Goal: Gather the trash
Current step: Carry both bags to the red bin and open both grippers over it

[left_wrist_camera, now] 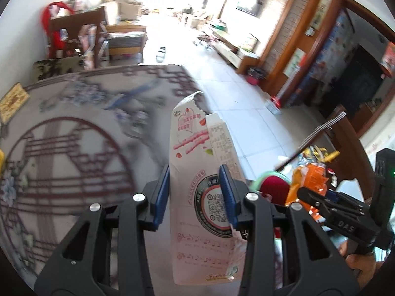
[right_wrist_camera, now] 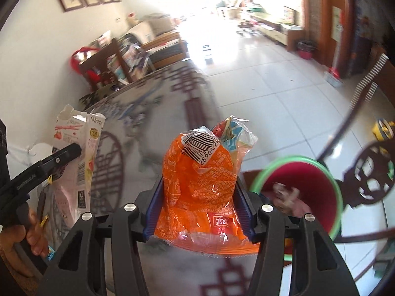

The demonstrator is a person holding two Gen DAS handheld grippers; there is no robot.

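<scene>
My left gripper (left_wrist_camera: 196,192) is shut on a torn white and pink snack box (left_wrist_camera: 200,153), held upright above the patterned table (left_wrist_camera: 61,148). The box also shows at the left of the right wrist view (right_wrist_camera: 79,143), with the left gripper (right_wrist_camera: 71,151) on it. My right gripper (right_wrist_camera: 198,209) is shut on a crumpled orange plastic wrapper (right_wrist_camera: 197,187) with a barcode sticker. The wrapper (left_wrist_camera: 308,180) and right gripper (left_wrist_camera: 303,194) also show at the right of the left wrist view. A red bin with a green rim (right_wrist_camera: 303,192) stands just right of the wrapper, with some scraps inside; it also shows in the left wrist view (left_wrist_camera: 271,185).
A dark carved chair (right_wrist_camera: 370,170) stands right of the bin. Tiled floor (right_wrist_camera: 271,86) stretches beyond the table edge. A wooden shelf with red items (left_wrist_camera: 74,34) is at the far wall. A yellow toy (right_wrist_camera: 382,128) lies on the floor at the right.
</scene>
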